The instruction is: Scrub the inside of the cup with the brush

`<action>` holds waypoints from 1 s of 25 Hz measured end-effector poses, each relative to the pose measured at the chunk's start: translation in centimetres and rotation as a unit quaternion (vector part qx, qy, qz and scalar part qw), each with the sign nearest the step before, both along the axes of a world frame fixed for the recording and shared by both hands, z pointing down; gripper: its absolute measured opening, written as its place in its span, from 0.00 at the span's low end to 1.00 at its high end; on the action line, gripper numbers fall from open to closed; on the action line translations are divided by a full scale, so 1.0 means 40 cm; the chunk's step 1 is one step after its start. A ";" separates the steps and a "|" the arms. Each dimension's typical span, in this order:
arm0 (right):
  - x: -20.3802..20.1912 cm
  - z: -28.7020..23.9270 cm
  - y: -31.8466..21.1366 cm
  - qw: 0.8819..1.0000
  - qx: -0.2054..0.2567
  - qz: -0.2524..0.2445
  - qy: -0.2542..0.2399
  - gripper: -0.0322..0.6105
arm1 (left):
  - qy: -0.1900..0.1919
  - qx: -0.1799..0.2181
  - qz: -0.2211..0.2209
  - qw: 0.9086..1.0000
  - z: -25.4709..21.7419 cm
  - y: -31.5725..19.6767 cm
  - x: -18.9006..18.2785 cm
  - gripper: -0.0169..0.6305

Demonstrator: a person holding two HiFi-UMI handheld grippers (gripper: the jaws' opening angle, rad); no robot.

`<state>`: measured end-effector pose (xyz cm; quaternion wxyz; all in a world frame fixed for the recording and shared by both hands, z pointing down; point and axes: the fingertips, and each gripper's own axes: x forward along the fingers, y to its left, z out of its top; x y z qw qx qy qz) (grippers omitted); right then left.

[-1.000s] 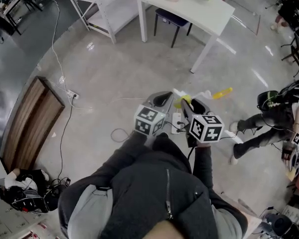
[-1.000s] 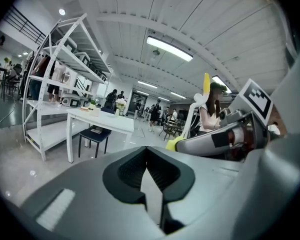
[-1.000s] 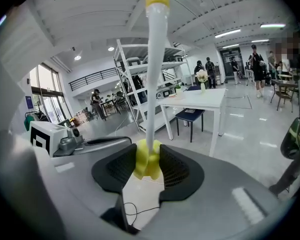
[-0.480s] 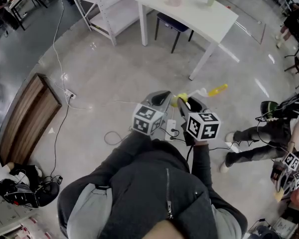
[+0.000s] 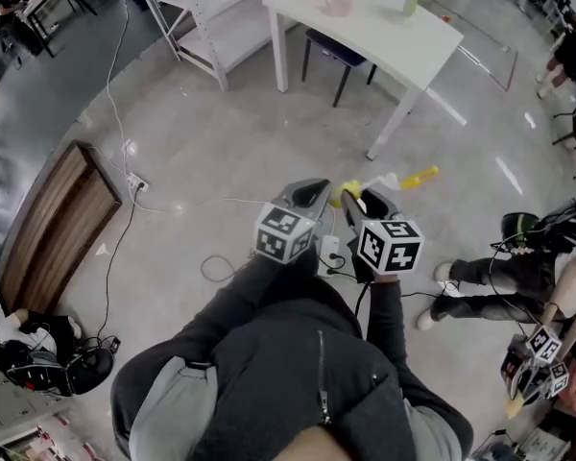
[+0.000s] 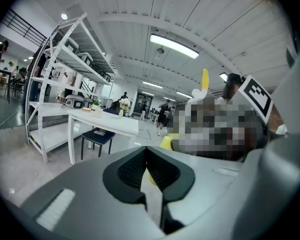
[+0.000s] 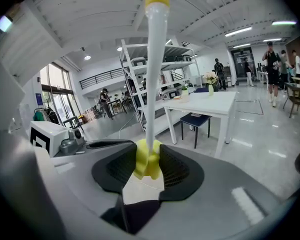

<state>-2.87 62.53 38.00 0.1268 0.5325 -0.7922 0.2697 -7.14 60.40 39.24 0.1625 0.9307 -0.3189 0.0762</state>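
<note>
Yellow at its butt, the brush [image 7: 151, 84] sits clamped between the jaws of our right gripper [image 7: 149, 166], a grip only the right gripper view shows. Our left gripper [image 6: 149, 179] has its jaws pressed together on nothing, as its own view tells. From the head view we see both held side by side above the floor [image 5: 202, 152], the white shaft pointing outward. Farther off, the white tabletop [image 5: 403, 36] carries a small pale vessel [image 5: 336, 6]; whether it is the cup we cannot tell.

Readable text: none in any view.
Left gripper [image 5: 312, 192] cube: black-and-white square pattern, no letters or numbers.
Right gripper [image 5: 363, 200] cube: same kind of pattern, no letters.
</note>
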 end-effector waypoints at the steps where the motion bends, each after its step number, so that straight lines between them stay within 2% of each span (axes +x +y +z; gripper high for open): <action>1: 0.000 0.002 0.001 1.000 0.000 0.003 -0.001 0.27 | 0.000 -0.001 -0.001 1.000 0.001 0.002 -0.003 0.02; 6: 0.010 0.012 -0.030 1.000 -0.004 0.004 -0.004 0.27 | 0.001 -0.011 -0.012 1.000 0.013 -0.032 -0.004 0.02; 14: 0.087 0.035 -0.152 1.000 -0.017 0.013 -0.007 0.27 | 0.000 -0.028 -0.010 1.000 0.042 -0.156 0.069 0.02; 20: 0.065 0.031 -0.188 1.000 -0.016 0.003 0.001 0.27 | -0.004 -0.027 -0.003 1.000 0.045 -0.196 0.063 0.02; 25: 0.071 0.027 -0.282 1.000 -0.010 0.006 0.003 0.27 | -0.004 -0.022 -0.002 1.000 0.040 -0.287 0.067 0.02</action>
